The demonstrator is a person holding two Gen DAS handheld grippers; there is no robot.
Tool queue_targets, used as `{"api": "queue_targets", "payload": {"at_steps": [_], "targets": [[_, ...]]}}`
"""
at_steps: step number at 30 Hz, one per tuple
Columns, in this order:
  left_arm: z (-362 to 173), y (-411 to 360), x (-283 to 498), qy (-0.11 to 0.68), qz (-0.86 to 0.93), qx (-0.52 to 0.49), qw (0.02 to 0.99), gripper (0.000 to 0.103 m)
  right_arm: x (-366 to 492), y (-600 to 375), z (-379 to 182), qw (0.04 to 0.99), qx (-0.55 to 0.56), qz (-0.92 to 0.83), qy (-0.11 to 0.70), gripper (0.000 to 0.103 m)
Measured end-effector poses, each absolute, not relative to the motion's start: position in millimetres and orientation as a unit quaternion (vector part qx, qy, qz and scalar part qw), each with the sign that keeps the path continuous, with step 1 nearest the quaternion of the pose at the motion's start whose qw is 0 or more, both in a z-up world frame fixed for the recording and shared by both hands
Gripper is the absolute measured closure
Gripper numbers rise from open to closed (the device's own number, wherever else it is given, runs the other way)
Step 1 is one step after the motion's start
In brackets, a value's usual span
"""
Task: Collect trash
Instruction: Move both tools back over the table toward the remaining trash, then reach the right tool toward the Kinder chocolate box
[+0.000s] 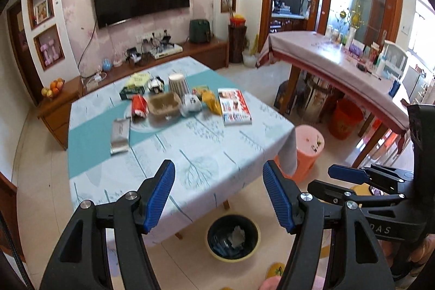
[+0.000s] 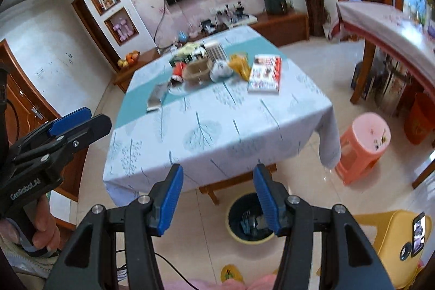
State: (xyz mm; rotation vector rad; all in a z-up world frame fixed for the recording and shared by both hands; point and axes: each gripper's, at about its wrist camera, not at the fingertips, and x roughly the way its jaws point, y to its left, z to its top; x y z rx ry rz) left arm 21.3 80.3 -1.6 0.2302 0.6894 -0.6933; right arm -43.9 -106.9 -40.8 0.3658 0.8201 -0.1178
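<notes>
A low table [image 1: 206,154] with a light blue cloth holds a cluster of trash at its far side: a red can [image 1: 139,105], a brown paper tray [image 1: 164,106], a white crumpled wrapper [image 1: 191,104], a yellow bag [image 1: 211,99], a striped cup [image 1: 178,83], a silver pouch [image 1: 120,135] and a red-and-white box [image 1: 235,106]. A dark trash bin [image 1: 233,237] stands on the floor in front of the table; it also shows in the right wrist view [image 2: 248,222]. My left gripper [image 1: 218,197] is open and empty above the table's near edge. My right gripper [image 2: 217,199] is open and empty above the bin.
A pink plastic stool [image 1: 307,151] stands right of the table. A long dining table [image 1: 339,64] with a pink cloth is at the right, an orange bucket [image 1: 345,118] under it. A TV cabinet [image 1: 152,64] runs along the back wall. A yellow chair [image 2: 394,243] holds a phone.
</notes>
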Motion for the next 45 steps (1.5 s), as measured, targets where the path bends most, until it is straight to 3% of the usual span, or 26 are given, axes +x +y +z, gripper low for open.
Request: {"api": "queue_targets", "payload": {"at_steps": [7, 16, 28, 30, 34, 36, 45], "targets": [[20, 91, 38, 0.314, -0.332, 0.097, 0.884, 0.037, -33, -102, -19, 0.91, 0.167, -0.072, 0.372, 0.049], [20, 86, 73, 0.311, -0.3, 0.09, 0.897, 0.035, 7, -139, -31, 0.905, 0.182, -0.08, 0.377, 0.049], [-12, 2, 170, 0.368, -0.244, 0.071, 0.894, 0.035, 124, -243, -72, 0.877, 0.176, -0.045, 0.445, 0.048], [-18, -16, 184, 0.379, -0.239, 0.072, 0.891, 0.035, 143, -256, -80, 0.87, 0.179, -0.042, 0.457, 0.035], [-29, -49, 213, 0.392, -0.223, 0.08, 0.889, 0.035, 184, -275, -110, 0.853, 0.188, -0.022, 0.486, 0.022], [-33, -60, 224, 0.399, -0.215, 0.085, 0.887, 0.034, 205, -281, -128, 0.842, 0.195, -0.029, 0.502, 0.01], [-49, -83, 266, 0.425, -0.178, 0.09, 0.883, 0.034, 269, -293, -188, 0.808, 0.212, -0.092, 0.541, 0.009]]}}
